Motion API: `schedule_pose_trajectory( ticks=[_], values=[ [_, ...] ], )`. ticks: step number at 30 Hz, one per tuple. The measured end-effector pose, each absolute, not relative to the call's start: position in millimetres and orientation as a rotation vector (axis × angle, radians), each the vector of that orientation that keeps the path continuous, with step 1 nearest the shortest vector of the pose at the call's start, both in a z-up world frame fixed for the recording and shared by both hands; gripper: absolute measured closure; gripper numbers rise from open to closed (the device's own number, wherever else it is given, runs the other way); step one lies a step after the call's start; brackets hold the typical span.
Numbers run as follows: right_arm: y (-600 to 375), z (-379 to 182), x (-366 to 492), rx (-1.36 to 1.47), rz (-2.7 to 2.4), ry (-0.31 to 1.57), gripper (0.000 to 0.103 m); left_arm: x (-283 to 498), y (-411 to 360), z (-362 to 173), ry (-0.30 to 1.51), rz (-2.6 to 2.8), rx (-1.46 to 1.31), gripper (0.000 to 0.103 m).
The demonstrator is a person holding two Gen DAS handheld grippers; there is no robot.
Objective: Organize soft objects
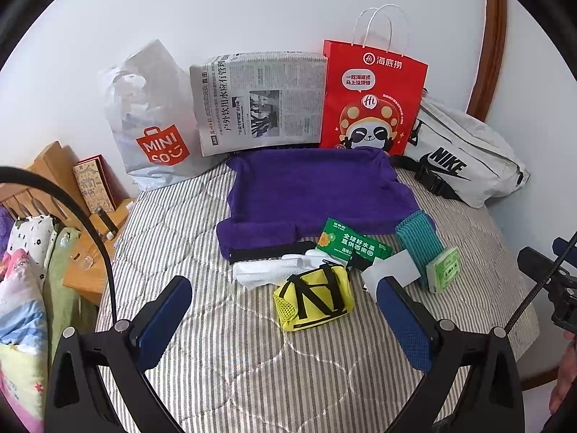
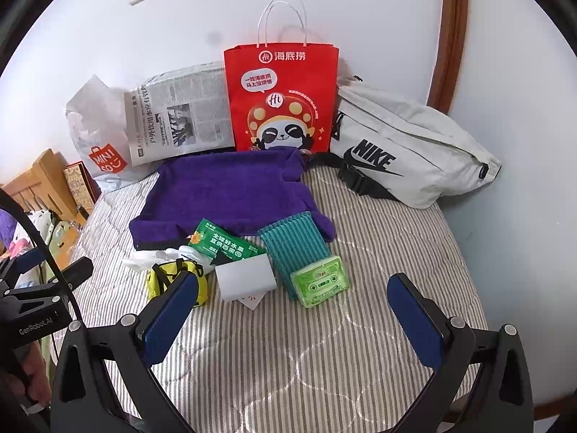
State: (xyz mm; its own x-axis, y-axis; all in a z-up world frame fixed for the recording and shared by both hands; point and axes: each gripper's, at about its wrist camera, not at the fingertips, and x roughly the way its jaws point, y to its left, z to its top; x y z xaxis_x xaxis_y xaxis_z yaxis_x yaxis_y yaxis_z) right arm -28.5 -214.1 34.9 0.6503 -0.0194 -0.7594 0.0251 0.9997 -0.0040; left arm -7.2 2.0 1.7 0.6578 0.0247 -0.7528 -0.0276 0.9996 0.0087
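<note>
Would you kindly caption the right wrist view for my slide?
Open right gripper hovers over a striped bed strewn with small soft items before a purple towel.

Purple for the towel [image 1: 313,187], spread on a grey-and-white striped quilt [image 1: 252,368]; teal with dark stripes for the folded cloth [image 2: 294,249]. Bright yellow with black straps for the pouch [image 1: 313,299], green for the cassette-print packet [image 2: 321,285] and the leaflet [image 1: 353,247]. Red with a panda print for the paper bag [image 2: 285,101], pale grey with black lettering for the waist bag [image 2: 407,151].

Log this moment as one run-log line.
phase: start | left gripper: open, empty | right gripper: open, empty | yellow pouch, green pack: on bed, untouched
</note>
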Motion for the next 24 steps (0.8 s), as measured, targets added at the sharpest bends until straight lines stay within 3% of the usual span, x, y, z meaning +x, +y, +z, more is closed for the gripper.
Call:
schedule_pose_trajectory(
  ticks=[24],
  values=[
    [-215.7, 39.0, -30.5, 0.005, -0.035, 0.852, 0.000, -8.6, -1.3, 6.2, 0.852, 0.035, 0.021, 0.000]
  ],
)
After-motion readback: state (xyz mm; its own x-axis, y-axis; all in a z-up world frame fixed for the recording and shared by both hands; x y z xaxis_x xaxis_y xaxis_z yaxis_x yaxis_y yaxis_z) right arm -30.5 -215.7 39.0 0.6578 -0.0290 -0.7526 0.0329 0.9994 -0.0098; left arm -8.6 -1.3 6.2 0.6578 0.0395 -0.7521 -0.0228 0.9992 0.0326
